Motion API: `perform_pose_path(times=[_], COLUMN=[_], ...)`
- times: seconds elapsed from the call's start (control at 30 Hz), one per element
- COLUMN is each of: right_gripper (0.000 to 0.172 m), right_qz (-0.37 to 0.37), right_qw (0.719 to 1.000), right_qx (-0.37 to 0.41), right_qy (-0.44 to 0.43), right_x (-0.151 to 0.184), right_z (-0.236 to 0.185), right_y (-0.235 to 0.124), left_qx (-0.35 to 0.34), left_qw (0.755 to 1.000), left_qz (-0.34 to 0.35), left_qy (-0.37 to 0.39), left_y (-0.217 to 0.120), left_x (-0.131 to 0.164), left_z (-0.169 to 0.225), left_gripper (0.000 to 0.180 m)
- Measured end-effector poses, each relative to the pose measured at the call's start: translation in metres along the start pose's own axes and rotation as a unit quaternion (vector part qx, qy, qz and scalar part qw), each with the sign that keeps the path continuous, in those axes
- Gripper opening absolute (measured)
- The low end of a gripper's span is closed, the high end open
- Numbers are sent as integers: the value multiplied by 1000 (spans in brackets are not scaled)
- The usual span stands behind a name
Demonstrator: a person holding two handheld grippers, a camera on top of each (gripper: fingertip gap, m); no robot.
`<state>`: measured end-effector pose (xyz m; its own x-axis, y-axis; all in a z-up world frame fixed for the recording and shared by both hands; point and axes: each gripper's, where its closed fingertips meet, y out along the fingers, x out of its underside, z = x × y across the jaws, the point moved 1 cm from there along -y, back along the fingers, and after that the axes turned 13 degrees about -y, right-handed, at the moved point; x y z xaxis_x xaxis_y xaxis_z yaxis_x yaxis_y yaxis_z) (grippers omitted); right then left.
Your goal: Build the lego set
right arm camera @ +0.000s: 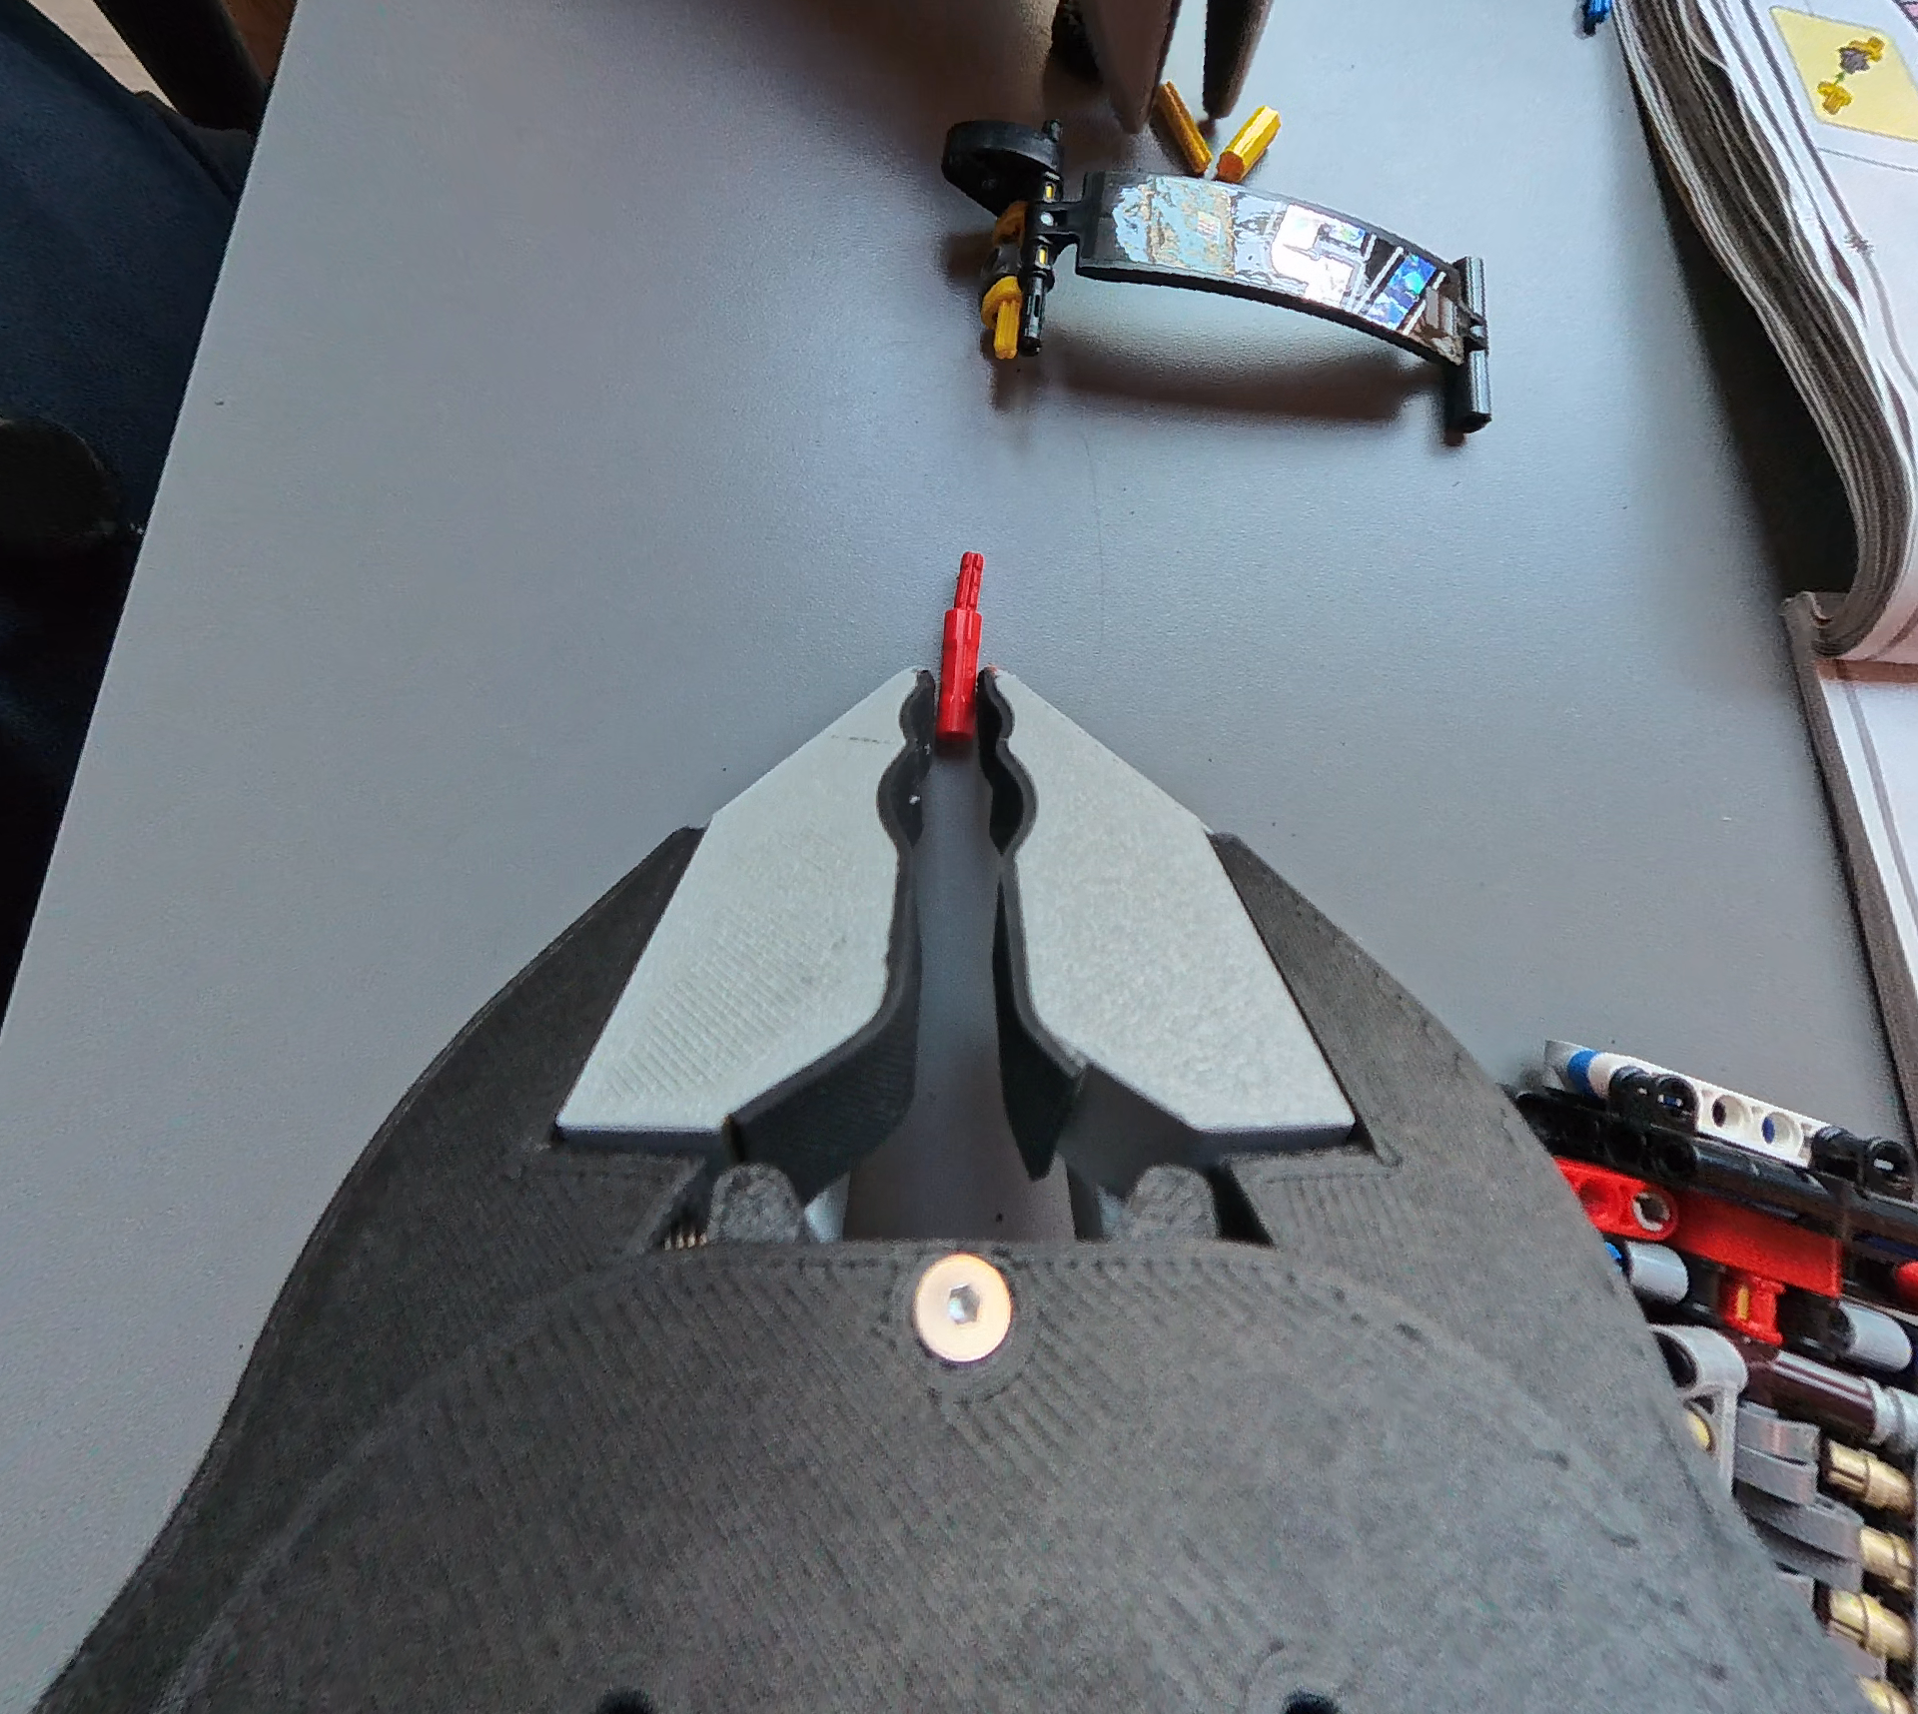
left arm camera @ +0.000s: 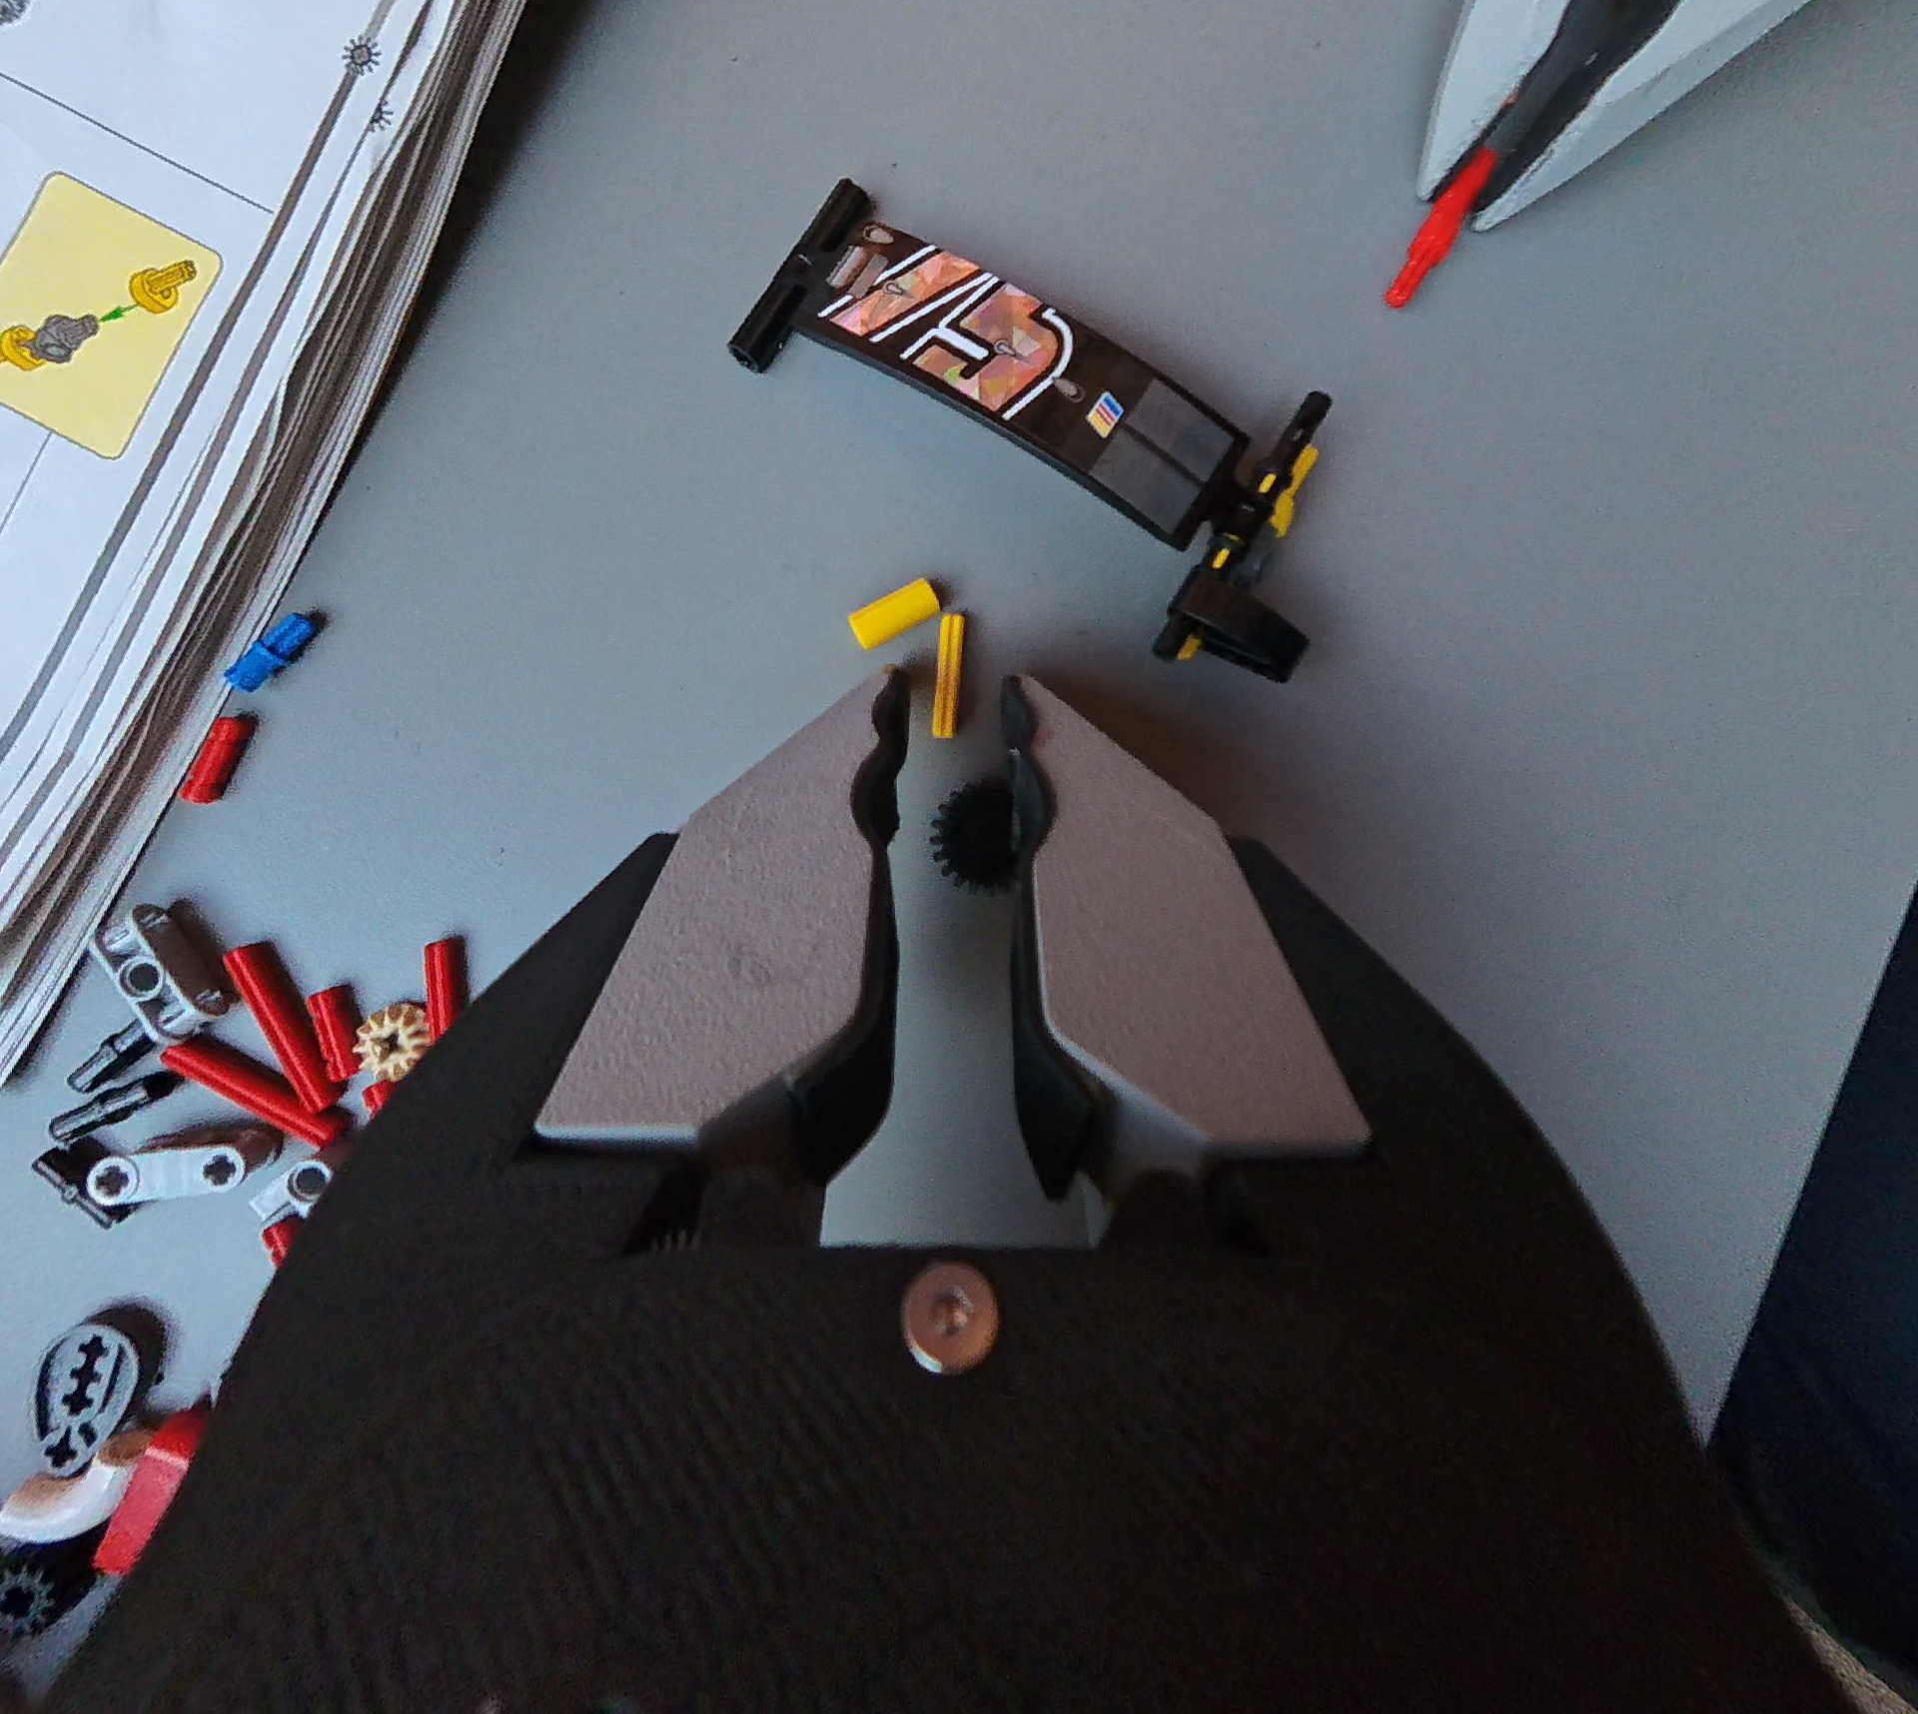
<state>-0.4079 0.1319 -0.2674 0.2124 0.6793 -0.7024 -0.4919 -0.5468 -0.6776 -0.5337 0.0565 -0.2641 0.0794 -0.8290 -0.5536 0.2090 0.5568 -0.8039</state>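
Grey table (right arm camera: 519, 523); red pin (right arm camera: 957, 678) btwn hand-held gripper (right arm camera: 953, 678) pads

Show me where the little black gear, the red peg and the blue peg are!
black gear (left arm camera: 970, 834): left wrist view, on its toothed face.
red peg (right arm camera: 957, 678): right wrist view, on its thick shaft.
blue peg (left arm camera: 272, 649): left wrist view, on its middle.
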Motion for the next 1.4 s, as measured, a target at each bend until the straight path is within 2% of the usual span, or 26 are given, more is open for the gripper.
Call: perform_pose_path(times=[0.17,0.23,0.5,0.7,0.9,0.97,1.1,1.13,1.4], right_gripper=[5,5,5,5,5,5,5,5,4], right_qz=[2,2,2,2,0,0,1,1,10], right_qw=[1000,1000,1000,1000,1000,1000,1000,1000,999], right_qx=[-4,-6,-6,-4,-2,-3,-7,-8,-37], right_qy=[3,4,3,2,-1,-1,-5,-7,-9], right_x=[0,0,-1,0,0,0,0,0,0], right_z=[0,-1,-1,-1,-2,-2,-4,-5,-14], right_y=[0,0,-1,-1,-2,-2,-3,-3,-6], left_qx=[-16,-18,-6,46,50,28,35,28,51], left_qw=[1000,1000,1000,998,991,989,990,991,991], left_qz=[-2,-5,18,22,-32,-48,-46,-41,-13], left_qy=[10,17,23,45,120,136,126,126,119], left_y=[1,1,-20,-31,-2,10,13,13,-11], left_x=[-1,1,-5,-2,20,27,26,24,11], left_z=[0,1,15,62,106,104,104,102,101], left_gripper=[13,2,1,1,1,2,2,9,15])
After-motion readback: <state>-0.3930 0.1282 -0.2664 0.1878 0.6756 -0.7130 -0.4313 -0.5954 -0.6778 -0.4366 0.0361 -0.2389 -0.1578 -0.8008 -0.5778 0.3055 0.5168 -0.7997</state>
